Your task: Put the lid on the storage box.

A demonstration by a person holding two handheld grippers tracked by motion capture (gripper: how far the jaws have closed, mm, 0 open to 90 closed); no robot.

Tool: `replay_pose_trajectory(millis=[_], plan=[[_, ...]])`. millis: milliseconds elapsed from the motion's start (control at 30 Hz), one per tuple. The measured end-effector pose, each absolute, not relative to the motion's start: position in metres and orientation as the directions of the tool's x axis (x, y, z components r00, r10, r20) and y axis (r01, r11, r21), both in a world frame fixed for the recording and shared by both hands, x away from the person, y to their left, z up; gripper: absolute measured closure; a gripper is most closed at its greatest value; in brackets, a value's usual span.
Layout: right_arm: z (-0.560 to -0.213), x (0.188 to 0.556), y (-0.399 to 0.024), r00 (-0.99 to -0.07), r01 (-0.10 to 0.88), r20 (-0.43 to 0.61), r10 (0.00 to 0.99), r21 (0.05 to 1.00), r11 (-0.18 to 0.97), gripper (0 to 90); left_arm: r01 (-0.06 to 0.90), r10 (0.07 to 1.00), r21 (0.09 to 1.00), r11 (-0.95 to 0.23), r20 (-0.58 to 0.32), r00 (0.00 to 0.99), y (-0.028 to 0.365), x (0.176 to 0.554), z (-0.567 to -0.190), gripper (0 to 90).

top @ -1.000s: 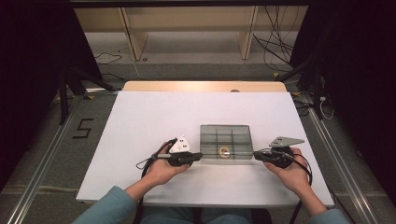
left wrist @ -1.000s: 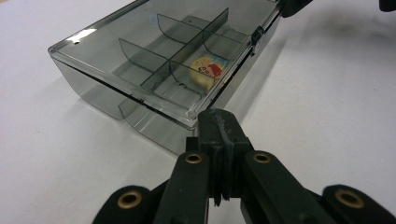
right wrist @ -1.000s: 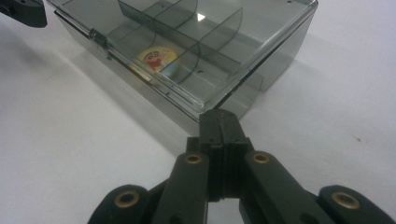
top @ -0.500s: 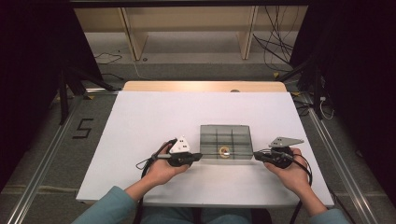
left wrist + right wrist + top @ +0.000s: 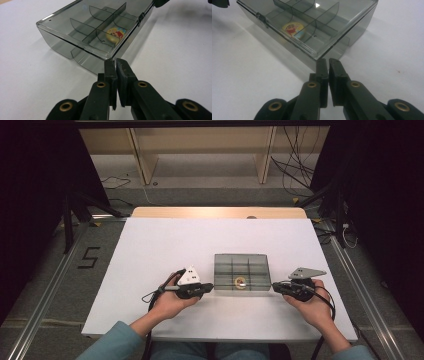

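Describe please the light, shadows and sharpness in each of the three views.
High view: the white table is evenly lit, the surroundings are very dark, and the picture is somewhat soft. Left gripper view: the smoky box is sharp, with a soft shadow on the table beside it; the near jaws look slightly blurred. Right gripper view: a small bright glare spot sits on the box lid.

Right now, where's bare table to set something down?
Free: the white table left of the clear box, and the strip between the box and the far edge. Crowded: the near side, where the left gripper and right gripper flank the box.
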State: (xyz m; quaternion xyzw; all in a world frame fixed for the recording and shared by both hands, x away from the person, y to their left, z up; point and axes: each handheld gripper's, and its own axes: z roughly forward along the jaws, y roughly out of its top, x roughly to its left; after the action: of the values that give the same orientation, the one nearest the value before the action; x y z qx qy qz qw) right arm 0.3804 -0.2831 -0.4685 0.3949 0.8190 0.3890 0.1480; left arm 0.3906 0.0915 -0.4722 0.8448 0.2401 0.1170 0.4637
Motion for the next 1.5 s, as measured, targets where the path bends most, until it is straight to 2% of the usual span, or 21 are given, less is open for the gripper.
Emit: replay_pose_trajectory(millis=[533, 800, 1200, 1300, 1500], plan=[[-0.469, 0.374, -0.287, -0.627, 0.534, 0.063, 0.776, 0.760, 0.369, 71.5, 0.319, 0.546, 0.833, -0.452, -0.024, 0.837, 0.108, 0.386, -0.471, 76.2], [-0.471, 0.372, -0.287, -0.620, 0.539, 0.067, 0.782, 0.760, 0.363, 63.8, 0.334, 0.574, 0.837, -0.434, -0.029, 0.819, 0.118, 0.383, -0.470, 65.8], [-0.473, 0.369, -0.287, -0.613, 0.540, 0.070, 0.787, 0.764, 0.353, 54.4, 0.359, 0.617, 0.840, -0.407, -0.038, 0.786, 0.133, 0.379, -0.469, 45.5], [-0.473, 0.369, -0.286, -0.609, 0.542, 0.072, 0.789, 0.764, 0.349, 52.6, 0.354, 0.627, 0.833, -0.424, -0.012, 0.779, 0.136, 0.379, -0.469, 41.8], [-0.474, 0.368, -0.286, -0.613, 0.544, 0.084, 0.785, 0.765, 0.343, 45.5, 0.361, 0.630, 0.829, -0.427, -0.014, 0.777, 0.143, 0.377, -0.469, 36.9]])
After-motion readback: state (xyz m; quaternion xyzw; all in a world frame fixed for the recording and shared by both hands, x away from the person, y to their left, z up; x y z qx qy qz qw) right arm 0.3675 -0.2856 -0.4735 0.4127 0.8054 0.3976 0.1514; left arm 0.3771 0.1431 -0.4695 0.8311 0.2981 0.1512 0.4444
